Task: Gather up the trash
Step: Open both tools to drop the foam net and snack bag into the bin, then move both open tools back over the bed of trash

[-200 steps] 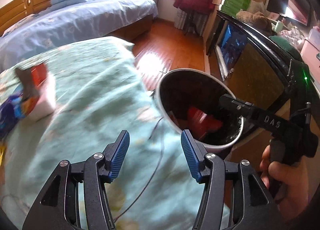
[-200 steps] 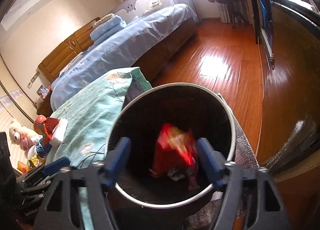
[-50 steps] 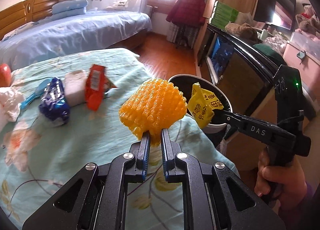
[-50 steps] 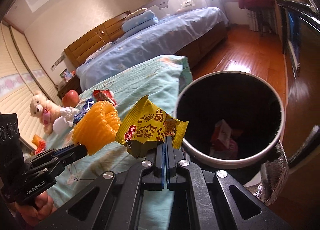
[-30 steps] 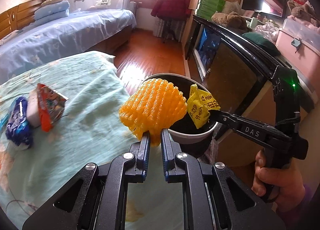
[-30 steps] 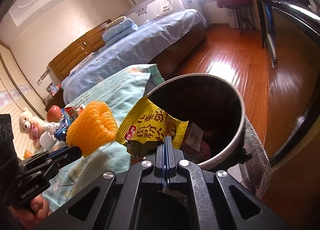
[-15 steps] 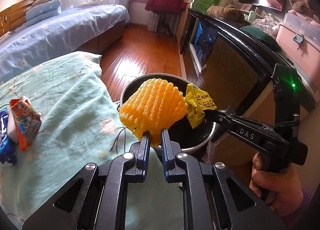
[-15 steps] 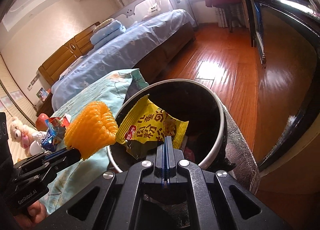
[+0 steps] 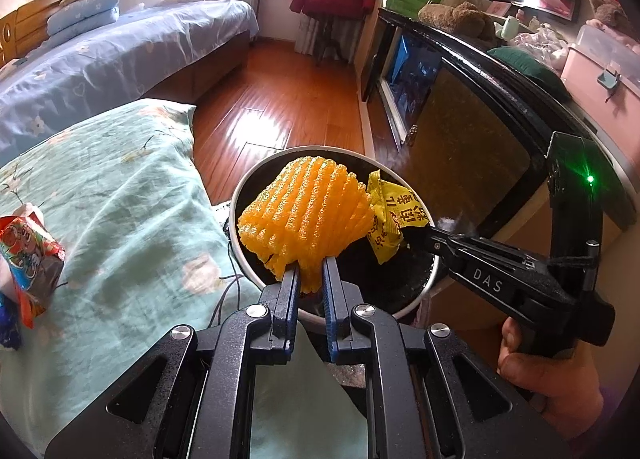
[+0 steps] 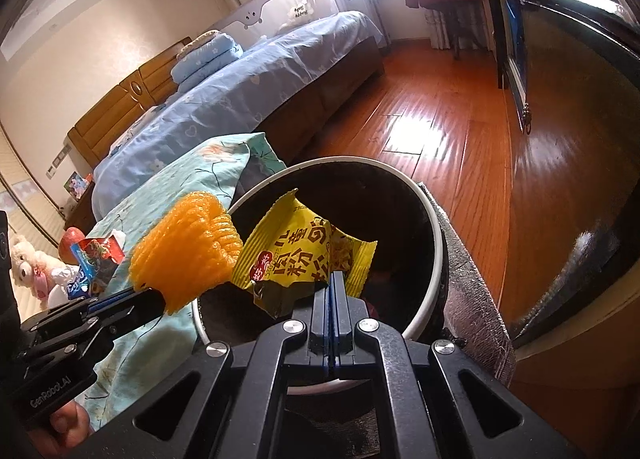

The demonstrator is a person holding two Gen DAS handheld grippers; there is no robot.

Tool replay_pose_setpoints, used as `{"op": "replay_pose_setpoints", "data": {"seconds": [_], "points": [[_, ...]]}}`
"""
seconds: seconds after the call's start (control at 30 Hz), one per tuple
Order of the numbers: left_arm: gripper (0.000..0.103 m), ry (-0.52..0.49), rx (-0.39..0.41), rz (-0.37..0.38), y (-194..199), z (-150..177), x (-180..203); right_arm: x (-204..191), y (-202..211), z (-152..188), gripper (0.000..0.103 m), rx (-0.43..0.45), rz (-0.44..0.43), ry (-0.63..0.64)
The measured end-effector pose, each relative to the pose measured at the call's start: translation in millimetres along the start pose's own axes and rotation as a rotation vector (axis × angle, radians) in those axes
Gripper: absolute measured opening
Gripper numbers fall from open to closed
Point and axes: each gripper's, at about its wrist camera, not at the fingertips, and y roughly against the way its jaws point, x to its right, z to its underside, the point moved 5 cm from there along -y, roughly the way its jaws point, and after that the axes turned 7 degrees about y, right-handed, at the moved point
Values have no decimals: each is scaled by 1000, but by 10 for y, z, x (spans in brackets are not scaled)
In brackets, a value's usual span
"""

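My left gripper (image 9: pixel 310 271) is shut on an orange foam fruit net (image 9: pixel 306 215) and holds it over the round black trash bin (image 9: pixel 256 183). The net also shows in the right wrist view (image 10: pixel 184 255). My right gripper (image 10: pixel 334 279) is shut on a yellow snack wrapper (image 10: pixel 296 255) and holds it above the bin's mouth (image 10: pixel 400 195). The wrapper also shows in the left wrist view (image 9: pixel 394 219), right of the net. The bin's contents are mostly hidden behind both items.
The bin stands beside a bed with a teal floral cover (image 9: pixel 120 199). A red snack packet (image 9: pixel 28 255) and other wrappers (image 10: pixel 92 259) lie on it. A dark glossy cabinet (image 9: pixel 480 131) stands right of the bin. Wooden floor (image 10: pixel 440 131) lies beyond.
Both grippers have carried their items from over the bed to above the bin's mouth. Both grips are unchanged.
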Motion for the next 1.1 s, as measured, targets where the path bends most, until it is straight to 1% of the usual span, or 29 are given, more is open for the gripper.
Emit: {"op": "replay_pose_setpoints", "data": {"seconds": [0.03,0.1,0.23,0.3,0.33,0.37,0.43,0.5,0.63,0.73,0.8,0.83,0.87,0.9,1.03,1.1], "points": [[11,-1,-2,0,-7,-1,0,6,-7,-5,1,-1,1,-2],[11,-1,-9,-2,-23,-4,0,19,-19,-15,6,-4,4,-4],[15,11,-23,-2,-55,-24,-12,59,-52,-24,7,-19,16,-15],[21,18,-22,-4,-38,-18,-31,65,-48,-31,8,-21,16,-19],[31,23,-19,-8,-25,-17,-59,65,-40,-34,8,-18,15,-20],[35,28,-12,-11,0,-6,-78,53,-26,-36,11,-15,12,-19],[37,40,3,-18,63,33,-129,25,-1,-35,18,-8,6,-18],[38,59,4,-22,94,69,-181,-17,40,-21,38,7,-9,-21],[39,99,17,-41,183,155,-311,-129,88,4,40,14,-30,-15],[42,124,32,-66,283,263,-433,-259,139,23,48,21,-48,2],[43,142,42,-87,362,358,-527,-353,173,36,61,26,-66,14],[43,150,45,-94,389,393,-557,-398,189,41,64,30,-73,19],[43,163,48,-103,430,444,-613,-452,201,47,72,34,-82,25],[43,175,50,-111,467,486,-668,-518,207,55,77,37,-94,33],[43,212,72,-153,632,630,-857,-758,183,95,79,32,-131,60],[46,232,86,-178,723,691,-980,-879,160,112,79,27,-147,73]]}}
